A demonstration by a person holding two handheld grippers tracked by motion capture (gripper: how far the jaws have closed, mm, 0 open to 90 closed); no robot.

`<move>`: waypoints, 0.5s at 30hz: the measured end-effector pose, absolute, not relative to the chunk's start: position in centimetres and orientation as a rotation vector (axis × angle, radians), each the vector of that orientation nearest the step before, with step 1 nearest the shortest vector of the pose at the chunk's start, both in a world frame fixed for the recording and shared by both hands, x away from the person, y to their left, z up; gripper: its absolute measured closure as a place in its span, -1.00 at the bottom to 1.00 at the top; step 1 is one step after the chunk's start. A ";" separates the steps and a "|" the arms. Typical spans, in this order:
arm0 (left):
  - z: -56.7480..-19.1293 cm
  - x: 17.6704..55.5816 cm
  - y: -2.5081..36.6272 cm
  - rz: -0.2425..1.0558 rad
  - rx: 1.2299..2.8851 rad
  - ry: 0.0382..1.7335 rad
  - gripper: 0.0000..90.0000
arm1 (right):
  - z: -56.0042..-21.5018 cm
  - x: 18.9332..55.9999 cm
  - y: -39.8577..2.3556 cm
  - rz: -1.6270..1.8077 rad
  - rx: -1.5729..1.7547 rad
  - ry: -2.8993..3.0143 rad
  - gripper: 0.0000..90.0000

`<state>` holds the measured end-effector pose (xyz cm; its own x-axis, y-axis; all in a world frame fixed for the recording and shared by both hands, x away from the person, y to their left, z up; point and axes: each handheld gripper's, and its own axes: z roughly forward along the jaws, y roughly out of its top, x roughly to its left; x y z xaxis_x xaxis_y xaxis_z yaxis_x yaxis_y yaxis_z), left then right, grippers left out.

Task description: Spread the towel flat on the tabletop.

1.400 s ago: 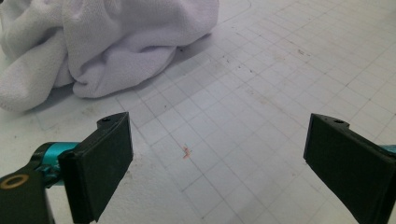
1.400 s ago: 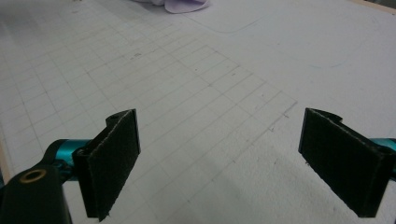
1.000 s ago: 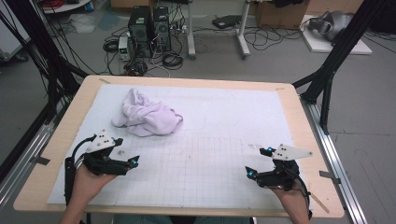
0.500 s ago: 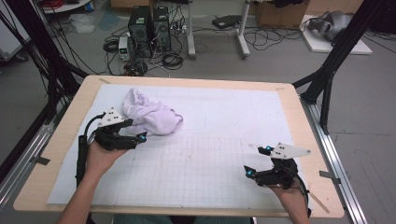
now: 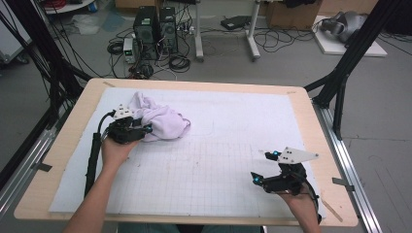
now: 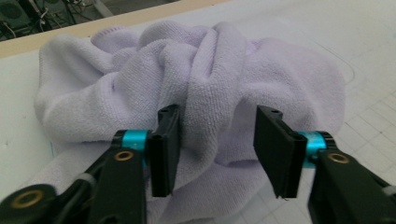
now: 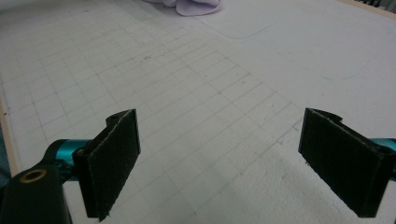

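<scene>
- The left gripper [image 5: 145, 129] is now at the upper left of the high view, right against the crumpled purple towel [image 5: 163, 122]. A second ago it sat lower down, near the bottom left edge of the white mat [image 5: 233, 121], well apart from the towel.
- Its jaws have just been closing. A thick fold of the towel [image 6: 210, 93] stands between them in the left gripper view.
- One pad [image 6: 166, 140] looks pressed into the fold. The other pad [image 6: 275, 149] seems to have a small gap beside it, though the cloth is puffy, so I cannot be sure the pinch is tight.
- This looks like the start of a grab: the towel is not lifted yet and lies bunched on the mat.
- The right gripper [image 5: 266, 167] rests at the lower right of the high view, same spot as before. Its jaws stand wide apart with nothing between them, just bare mat [image 7: 210, 116].
</scene>
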<state>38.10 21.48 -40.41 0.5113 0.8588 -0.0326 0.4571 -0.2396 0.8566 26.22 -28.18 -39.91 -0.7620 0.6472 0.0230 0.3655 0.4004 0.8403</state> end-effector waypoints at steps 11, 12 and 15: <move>-41.1 38.7 21.6 0.545 1.902 1.103 0.86 | -40.0 26.7 -27.4 1.298 0.853 2.380 -0.74; -41.0 38.6 21.6 0.546 1.910 1.098 0.88 | -40.1 26.7 -27.4 1.298 0.851 2.379 -0.74; -40.8 38.3 21.5 0.553 1.914 1.085 0.89 | -40.2 26.7 -27.3 1.297 0.854 2.384 -0.74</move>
